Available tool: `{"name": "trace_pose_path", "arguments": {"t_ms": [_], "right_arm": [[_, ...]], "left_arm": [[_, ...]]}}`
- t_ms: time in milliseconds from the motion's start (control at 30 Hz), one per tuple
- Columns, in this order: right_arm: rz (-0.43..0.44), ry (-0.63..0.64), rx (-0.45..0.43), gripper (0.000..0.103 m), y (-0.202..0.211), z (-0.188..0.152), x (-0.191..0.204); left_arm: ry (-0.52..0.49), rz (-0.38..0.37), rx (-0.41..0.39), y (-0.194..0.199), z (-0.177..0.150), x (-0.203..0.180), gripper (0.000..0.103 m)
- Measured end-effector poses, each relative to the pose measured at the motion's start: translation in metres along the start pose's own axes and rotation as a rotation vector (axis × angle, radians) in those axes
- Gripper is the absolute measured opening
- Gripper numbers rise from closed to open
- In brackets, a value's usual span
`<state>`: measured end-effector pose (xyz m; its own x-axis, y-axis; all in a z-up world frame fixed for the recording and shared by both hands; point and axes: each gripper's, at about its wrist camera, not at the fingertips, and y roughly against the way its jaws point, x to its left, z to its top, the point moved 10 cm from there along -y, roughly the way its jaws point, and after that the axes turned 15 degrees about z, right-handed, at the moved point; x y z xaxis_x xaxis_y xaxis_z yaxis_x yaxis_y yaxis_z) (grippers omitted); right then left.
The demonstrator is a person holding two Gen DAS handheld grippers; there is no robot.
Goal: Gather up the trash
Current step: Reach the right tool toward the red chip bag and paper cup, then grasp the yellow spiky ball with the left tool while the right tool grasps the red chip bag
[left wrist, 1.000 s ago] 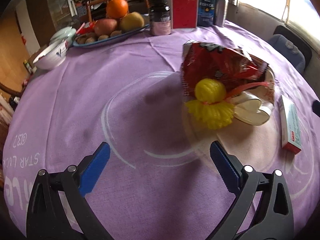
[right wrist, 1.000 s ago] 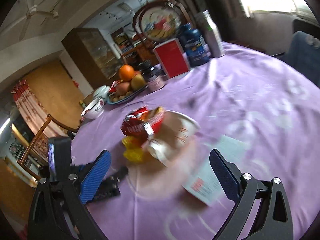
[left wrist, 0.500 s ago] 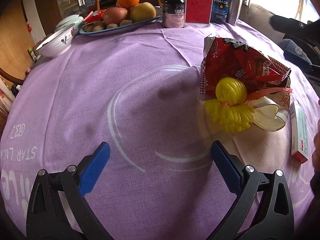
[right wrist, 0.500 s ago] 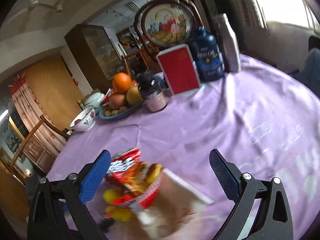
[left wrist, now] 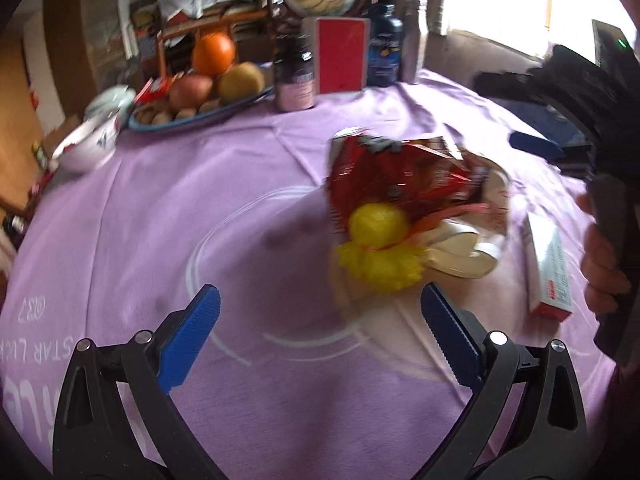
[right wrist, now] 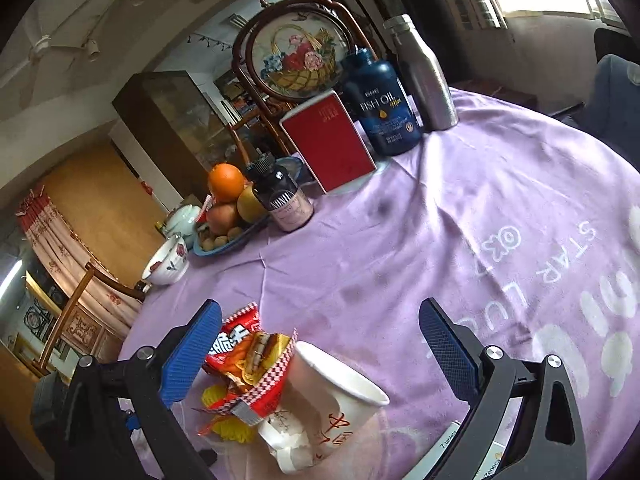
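Note:
A pile of trash lies on the purple tablecloth: a red snack bag (left wrist: 396,176), a yellow net bundle (left wrist: 378,246), a crumpled white paper cup (left wrist: 460,248) and a white-and-red medicine box (left wrist: 548,268). My left gripper (left wrist: 320,332) is open and empty just in front of the pile. My right gripper (right wrist: 320,344) is open and empty over the pile, with the snack bag (right wrist: 244,368) and the paper cup (right wrist: 328,392) between its fingers in view. The yellow net (right wrist: 228,428) and the box (right wrist: 452,452) show low in the right wrist view.
At the table's far side stand a fruit plate (left wrist: 200,116), a white bowl (left wrist: 88,148), a dark supplement jar (left wrist: 294,80), a red box (left wrist: 340,56), a blue fish-oil bottle (right wrist: 384,108) and a steel bottle (right wrist: 424,76). A chair (right wrist: 616,96) is at the right.
The left gripper has drawn slightly closer to the trash pile. The right gripper has tilted up and moved over the pile, so the cup and bag now sit between its fingers.

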<state>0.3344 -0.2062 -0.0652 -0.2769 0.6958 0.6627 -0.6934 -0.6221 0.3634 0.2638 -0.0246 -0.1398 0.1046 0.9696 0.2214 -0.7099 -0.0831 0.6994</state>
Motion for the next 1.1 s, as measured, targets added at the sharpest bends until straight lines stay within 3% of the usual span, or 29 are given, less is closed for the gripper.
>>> {"name": "trace_pose_path", "arguments": {"t_ms": [267, 367, 433, 533, 667, 767, 967, 1100], "right_arm": [[-0.019, 0.033, -0.092, 0.097, 0.021, 0.015, 0.001], [-0.011, -0.003, -0.103, 0.097, 0.023, 0.019, -0.007], [-0.008, -0.021, -0.106, 0.097, 0.023, 0.019, -0.011], [-0.014, -0.043, -0.101, 0.097, 0.022, 0.019, -0.017], [0.039, -0.078, -0.106, 0.097, 0.023, 0.019, -0.013], [0.034, -0.066, -0.106, 0.097, 0.023, 0.018, -0.010], [0.004, -0.047, -0.079, 0.097, 0.017, 0.013, -0.011], [0.017, -0.044, -0.089, 0.097, 0.019, 0.016, -0.008]], "left_arm": [[-0.099, 0.050, 0.022, -0.007, 0.009, -0.023, 0.096], [-0.087, 0.064, 0.042, -0.021, 0.016, -0.023, 0.095], [-0.067, 0.068, 0.055, -0.030, 0.021, -0.020, 0.089], [-0.059, 0.144, 0.078, -0.035, 0.013, 0.007, 0.088], [-0.010, 0.246, 0.121, -0.021, -0.020, 0.074, 0.088], [0.025, 0.242, 0.117, -0.004, -0.031, 0.095, 0.088], [0.008, 0.145, 0.036, 0.012, -0.006, 0.053, 0.088], [-0.021, 0.211, 0.064, -0.012, -0.002, 0.042, 0.088]]}}
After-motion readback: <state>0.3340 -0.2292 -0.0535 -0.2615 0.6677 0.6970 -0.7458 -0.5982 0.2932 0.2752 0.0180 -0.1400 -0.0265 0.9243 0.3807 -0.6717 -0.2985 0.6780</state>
